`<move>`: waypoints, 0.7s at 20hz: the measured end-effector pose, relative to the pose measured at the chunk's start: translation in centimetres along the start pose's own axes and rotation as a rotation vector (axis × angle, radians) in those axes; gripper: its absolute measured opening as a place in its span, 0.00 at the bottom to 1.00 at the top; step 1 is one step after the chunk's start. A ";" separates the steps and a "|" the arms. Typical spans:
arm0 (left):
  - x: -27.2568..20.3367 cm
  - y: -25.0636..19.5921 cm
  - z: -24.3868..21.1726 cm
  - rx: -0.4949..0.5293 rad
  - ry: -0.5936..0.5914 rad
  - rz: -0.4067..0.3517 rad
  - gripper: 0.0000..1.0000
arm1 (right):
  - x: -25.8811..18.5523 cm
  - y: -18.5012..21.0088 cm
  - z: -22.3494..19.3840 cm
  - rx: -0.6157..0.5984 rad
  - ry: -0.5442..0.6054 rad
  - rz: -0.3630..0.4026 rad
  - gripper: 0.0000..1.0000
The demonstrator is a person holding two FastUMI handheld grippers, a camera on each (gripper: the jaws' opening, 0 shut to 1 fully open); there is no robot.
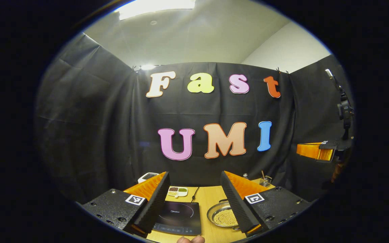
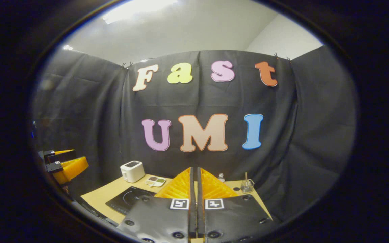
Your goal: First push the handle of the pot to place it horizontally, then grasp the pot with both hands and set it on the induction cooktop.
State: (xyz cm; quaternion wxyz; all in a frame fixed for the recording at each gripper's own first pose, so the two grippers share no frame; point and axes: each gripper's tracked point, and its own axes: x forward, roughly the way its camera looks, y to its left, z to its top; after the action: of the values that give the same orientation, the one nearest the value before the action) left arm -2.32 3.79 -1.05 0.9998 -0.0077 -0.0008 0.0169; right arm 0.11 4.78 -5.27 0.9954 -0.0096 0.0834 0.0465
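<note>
Left gripper view: the left gripper [image 1: 194, 202] sits at the bottom centre of the frame, its two orange-backed fingers spread wide with nothing between them. Both are raised above the wooden table [image 1: 211, 202]. Through the gap, the black induction cooktop [image 1: 178, 217] lies flat at lower centre-left, its surface bare. Just right of it, apart from it, stands the pot [image 1: 222, 215], a shiny metal vessel holding small pale round grains; the right finger covers its right side, so the handle's direction cannot be told. Behind the cooktop, a small white divided dish [image 1: 177, 191] holds coloured portions. A cable [image 1: 195, 194] runs back from the cooktop. A white toaster [image 1: 148, 176] peeks over the left finger. At the table's far right corner is a small wire holder [image 1: 265, 181]. A fingertip [image 1: 190, 239] shows at the very bottom edge. The right gripper [image 1: 316, 151] hangs at the right edge of the frame, well above the table.

Right gripper view: the right gripper [image 2: 194, 182] is at bottom centre, fingers closed to a narrow slit, gripping nothing. Cooktop [image 2: 128, 199] lies at lower left, toaster [image 2: 132, 171] and dish [image 2: 155, 181] behind it. A glass jar [image 2: 247, 185] stands right of the fingers. The left gripper [image 2: 67, 165] is at the left edge, raised above the table; its opening cannot be judged from this side.
</note>
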 end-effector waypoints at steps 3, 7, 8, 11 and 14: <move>1.0 0.0 -0.7 -0.018 0.021 0.026 0.92 | 1.6 0.3 -1.6 0.024 0.046 0.054 0.02; 3.1 -0.7 -1.7 0.003 0.051 0.041 0.92 | 3.6 -0.1 -4.4 0.066 0.101 0.118 0.00; 3.6 -0.9 -1.7 0.009 0.048 0.046 0.92 | 4.3 -0.5 -4.9 0.068 0.111 0.131 0.02; 5.0 -2.0 -1.8 0.025 0.053 0.064 0.92 | 5.8 -1.3 -6.9 0.091 0.140 0.172 0.02; 6.0 -2.9 -2.8 0.055 0.086 0.079 0.92 | 7.3 -1.5 -9.6 0.130 0.187 0.216 0.00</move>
State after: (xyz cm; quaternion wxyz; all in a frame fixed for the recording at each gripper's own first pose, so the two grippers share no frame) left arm 3.78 1.07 -3.78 0.9973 0.0188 0.0430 0.0560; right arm 5.80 3.64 -15.88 0.9710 0.0595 0.1793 0.1465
